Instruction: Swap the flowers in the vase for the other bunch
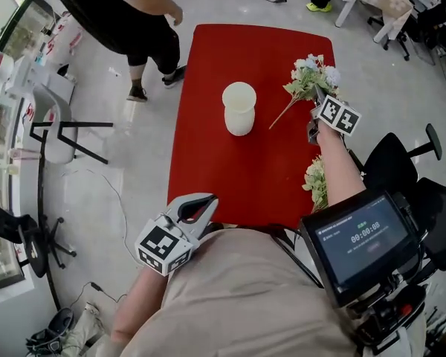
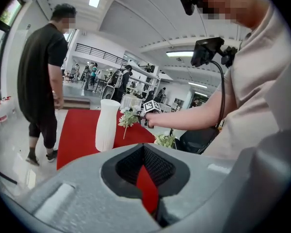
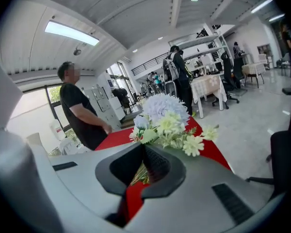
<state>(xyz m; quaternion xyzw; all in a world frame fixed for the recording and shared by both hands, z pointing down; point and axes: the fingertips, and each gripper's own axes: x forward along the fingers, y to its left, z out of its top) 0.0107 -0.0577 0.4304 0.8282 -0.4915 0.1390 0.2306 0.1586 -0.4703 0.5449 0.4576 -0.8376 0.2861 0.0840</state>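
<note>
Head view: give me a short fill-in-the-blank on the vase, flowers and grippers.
1. The white vase on the red table contains ____ flowers.
2. The right gripper is shut on a bunch of ____.
3. The left gripper, jaws together, holds ____.
Missing words: no; flowers; nothing.

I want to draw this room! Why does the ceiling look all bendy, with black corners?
Left gripper view: the wide lens bows the ceiling and darkens the corners. Right gripper view: same bend, flowers fairly sharp. Head view: red table looks slightly curved too, evenly lit.
</note>
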